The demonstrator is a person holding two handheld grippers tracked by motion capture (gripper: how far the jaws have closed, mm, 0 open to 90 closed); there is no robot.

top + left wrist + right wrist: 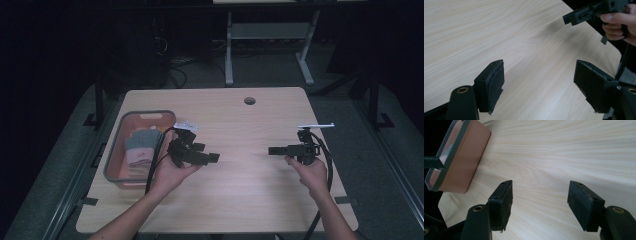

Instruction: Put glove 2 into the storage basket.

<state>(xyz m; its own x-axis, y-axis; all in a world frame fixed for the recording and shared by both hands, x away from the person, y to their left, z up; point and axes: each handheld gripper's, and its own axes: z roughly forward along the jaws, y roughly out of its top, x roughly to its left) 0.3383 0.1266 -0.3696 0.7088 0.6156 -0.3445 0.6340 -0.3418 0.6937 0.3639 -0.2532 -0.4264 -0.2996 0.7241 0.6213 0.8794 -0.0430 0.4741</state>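
Wood table [240, 120] in dark room, pink basket [116, 165] at left; both hand-held grippers wide, empty.

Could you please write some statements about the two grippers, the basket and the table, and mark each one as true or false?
1. The left gripper has open jaws with nothing between them. True.
2. The right gripper grips a folded cloth. False: its jaws are open and empty, above the bare table.
3. The pink basket stands near the table's left edge. True.
4. The basket is empty. False: folded cloth lies inside it.
5. The two grippers touch each other. False: they are apart, and their jaws point toward each other.
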